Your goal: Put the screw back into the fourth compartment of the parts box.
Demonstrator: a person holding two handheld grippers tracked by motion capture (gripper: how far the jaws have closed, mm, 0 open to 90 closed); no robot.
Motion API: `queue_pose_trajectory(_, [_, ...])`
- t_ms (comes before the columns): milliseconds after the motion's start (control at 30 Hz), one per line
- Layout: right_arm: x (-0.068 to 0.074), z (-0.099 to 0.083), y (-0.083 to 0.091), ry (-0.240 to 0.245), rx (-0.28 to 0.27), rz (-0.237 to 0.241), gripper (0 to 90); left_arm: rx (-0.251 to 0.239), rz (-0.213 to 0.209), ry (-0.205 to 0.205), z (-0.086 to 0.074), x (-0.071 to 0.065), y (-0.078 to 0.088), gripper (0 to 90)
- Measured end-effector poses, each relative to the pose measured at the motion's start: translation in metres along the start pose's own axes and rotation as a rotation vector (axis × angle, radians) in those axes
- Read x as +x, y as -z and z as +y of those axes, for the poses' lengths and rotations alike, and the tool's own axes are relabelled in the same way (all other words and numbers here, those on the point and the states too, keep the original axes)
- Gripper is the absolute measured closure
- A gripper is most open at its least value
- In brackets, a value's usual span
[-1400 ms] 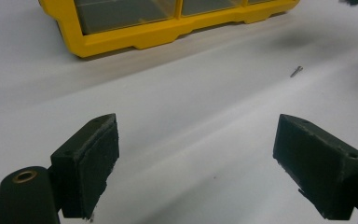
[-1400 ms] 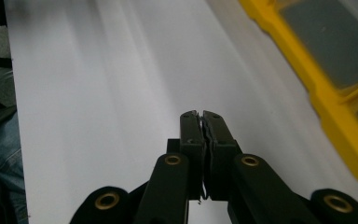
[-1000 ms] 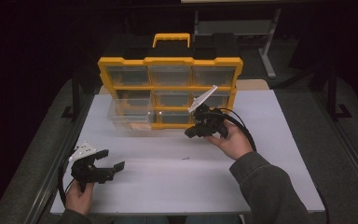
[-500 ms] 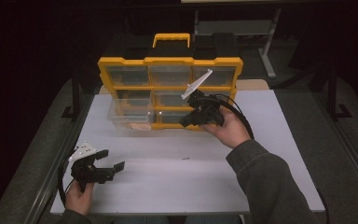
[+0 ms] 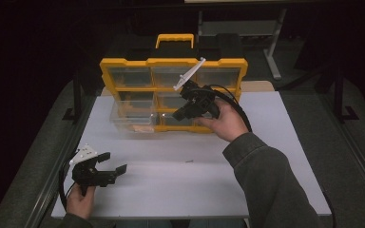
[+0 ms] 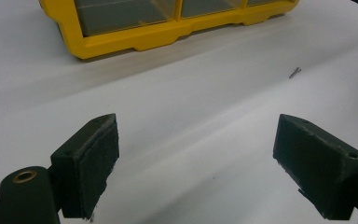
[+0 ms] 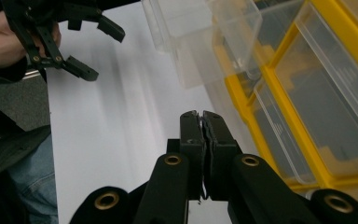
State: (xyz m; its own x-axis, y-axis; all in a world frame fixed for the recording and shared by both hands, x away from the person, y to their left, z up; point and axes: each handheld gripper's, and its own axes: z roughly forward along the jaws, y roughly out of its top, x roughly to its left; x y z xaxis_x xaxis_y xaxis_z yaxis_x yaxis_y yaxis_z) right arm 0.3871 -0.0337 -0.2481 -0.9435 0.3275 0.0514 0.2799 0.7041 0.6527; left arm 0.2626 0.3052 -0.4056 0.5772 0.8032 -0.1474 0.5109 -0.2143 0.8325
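Right claw (image 5: 179,114) closed at yellow organizer (image 5: 123,64) front edge, left claw (image 5: 115,164) spread over bare table (image 5: 275,142)

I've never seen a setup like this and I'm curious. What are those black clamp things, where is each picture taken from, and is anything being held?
A person holds hand-operated tongs, one in each hand. The high view looks down on a white table. On it stands a yellow organizer case with clear bins pulled out, and a tiny screw lies loose. The other two pictures come from cameras on the tongs. The left tongs are open over the table. The right tongs are pressed shut beside the case; whether something thin is pinched between them is unclear.
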Motion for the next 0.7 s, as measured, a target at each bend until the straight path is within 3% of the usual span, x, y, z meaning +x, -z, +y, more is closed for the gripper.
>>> queue_pose_trajectory(500, [0.003,0.045,-0.014,0.029,-0.014,0.022,86.5,0.000,-0.003,0.005,0.000,0.000,0.001,13.8])
queue_pose_trajectory(700, [0.005,0.065,-0.026,0.035,0.010,0.023,86.4,0.012,-0.003,-0.006,0.001,0.000,0.002,13.8])
